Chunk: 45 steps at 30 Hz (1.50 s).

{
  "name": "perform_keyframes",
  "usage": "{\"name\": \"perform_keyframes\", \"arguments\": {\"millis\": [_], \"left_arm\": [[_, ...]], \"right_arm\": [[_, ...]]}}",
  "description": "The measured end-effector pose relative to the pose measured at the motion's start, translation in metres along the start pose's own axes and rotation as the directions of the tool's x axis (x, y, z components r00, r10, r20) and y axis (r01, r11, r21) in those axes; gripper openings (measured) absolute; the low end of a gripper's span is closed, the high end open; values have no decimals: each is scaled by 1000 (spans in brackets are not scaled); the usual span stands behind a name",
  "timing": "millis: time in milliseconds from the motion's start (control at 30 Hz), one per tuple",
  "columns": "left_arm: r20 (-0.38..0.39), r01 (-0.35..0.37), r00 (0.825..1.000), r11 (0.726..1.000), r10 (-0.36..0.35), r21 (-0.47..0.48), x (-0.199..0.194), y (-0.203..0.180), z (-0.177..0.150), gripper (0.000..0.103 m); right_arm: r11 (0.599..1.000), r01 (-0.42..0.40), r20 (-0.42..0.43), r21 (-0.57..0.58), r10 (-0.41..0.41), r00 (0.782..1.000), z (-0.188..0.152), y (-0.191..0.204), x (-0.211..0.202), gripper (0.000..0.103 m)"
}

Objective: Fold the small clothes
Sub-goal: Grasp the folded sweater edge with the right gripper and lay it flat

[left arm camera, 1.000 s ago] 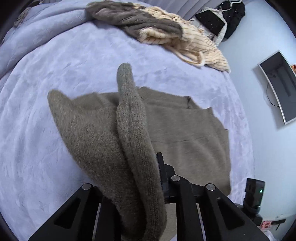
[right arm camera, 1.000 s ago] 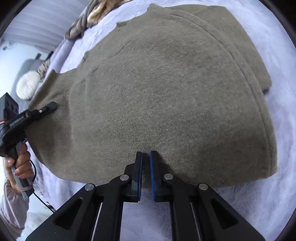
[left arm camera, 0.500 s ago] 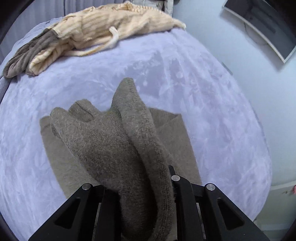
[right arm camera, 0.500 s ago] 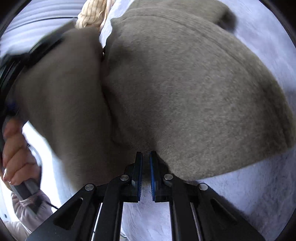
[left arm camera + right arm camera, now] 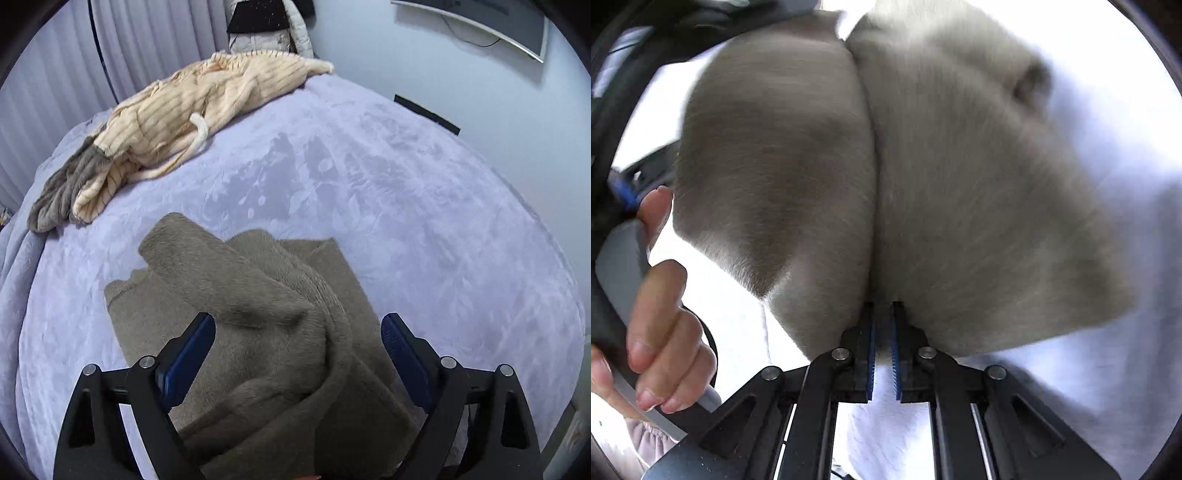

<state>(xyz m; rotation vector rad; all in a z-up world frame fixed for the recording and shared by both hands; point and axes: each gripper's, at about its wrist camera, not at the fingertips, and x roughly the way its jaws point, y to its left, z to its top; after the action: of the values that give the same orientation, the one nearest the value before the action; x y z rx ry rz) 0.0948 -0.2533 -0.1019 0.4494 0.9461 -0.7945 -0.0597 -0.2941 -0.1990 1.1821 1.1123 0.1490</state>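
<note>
An olive-brown knit sweater [image 5: 258,295] lies on the lavender bed cover [image 5: 406,221], its upper layer folded over in a loose hump. My left gripper [image 5: 297,321] hangs above that hump with its jaws opening wide. The fold sits between the blue pads [image 5: 184,358] but they do not press on it. In the right wrist view the sweater [image 5: 960,184] fills the frame, blurred, with a crease down its middle. My right gripper [image 5: 882,306] is shut, pinching the sweater's near edge at its tips.
A cream ribbed garment [image 5: 192,99] and a grey-brown one [image 5: 62,192] lie heaped at the bed's far left. A monitor [image 5: 480,22] hangs on the wall beyond. A person's hand [image 5: 661,332] grips the other gripper's handle at the left of the right wrist view.
The left jaws went from shut on the sweater's fold to wide apart, and the fold dropped onto the layer below. In the right wrist view the folded-over part swung in beside the rest.
</note>
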Motion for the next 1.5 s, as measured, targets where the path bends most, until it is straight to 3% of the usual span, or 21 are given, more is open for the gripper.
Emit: {"name": "perform_keyframes", "arguments": {"millis": [167,300,400,433,600,700,800,833,867,900,1000,1067,1167,1233,1300,1333,1433,1500], "left_arm": [[41,24,999,996,-20,-86,-24,25,-8,92],[-19,-17,1000,974,13,-228,-18,81,-32,92],[-115,-64,993,936,25,-346,-1,123,-58,92],[-136,-69,991,919,17,-389,4,136,-67,92],[-191,-112,981,871,21,-478,20,162,-97,92],[-182,-102,983,865,12,-492,22,161,-102,92],[-182,-101,983,872,15,-479,23,160,-102,92],[-182,-100,983,874,13,-476,24,161,-100,92],[-182,-98,983,875,11,-474,25,163,-97,92],[-178,-91,984,878,7,-469,24,164,-95,92],[-123,-26,992,897,-31,-440,16,163,-88,92],[-106,0,993,917,-45,-398,15,158,-84,92],[-144,-15,989,947,-33,-320,28,144,-82,92],[-166,-11,985,953,-42,-301,38,138,-86,92],[-170,-10,984,949,-46,-314,37,137,-89,92],[-166,-7,985,950,-47,-313,34,138,-89,92],[-178,-4,983,949,-55,-315,24,141,-93,92],[-180,-2,982,951,-57,-310,15,141,-97,92]], "right_arm": [[998,-22,123,61,15,992,14,-11,-39,45],[967,-174,238,187,128,963,22,-36,-64,47],[926,-280,297,255,200,934,30,-55,-74,48],[913,-306,309,270,219,925,35,-61,-77,52],[901,-354,300,250,275,913,51,-51,-79,58],[940,-279,235,197,231,944,81,-30,-65,58],[992,-103,120,69,94,988,112,-10,-56,57],[1000,-10,90,-5,10,996,120,3,-48,39],[995,75,72,-67,-70,995,121,16,-45,22],[984,130,73,-122,-122,990,120,29,-44,22],[986,55,103,-156,-39,994,115,45,-60,19],[988,54,125,-144,-36,992,108,45,-70,19],[983,150,120,-108,-137,983,100,20,-63,19],[969,228,95,-97,-219,971,94,-9,-53,21],[982,184,100,-43,-179,979,98,-20,-51,22],[985,173,114,-30,-168,979,98,-20,-55,27],[955,289,160,-65,-276,948,88,-10,-72,44],[950,299,186,-95,-278,942,78,-1,-88,44]]}}
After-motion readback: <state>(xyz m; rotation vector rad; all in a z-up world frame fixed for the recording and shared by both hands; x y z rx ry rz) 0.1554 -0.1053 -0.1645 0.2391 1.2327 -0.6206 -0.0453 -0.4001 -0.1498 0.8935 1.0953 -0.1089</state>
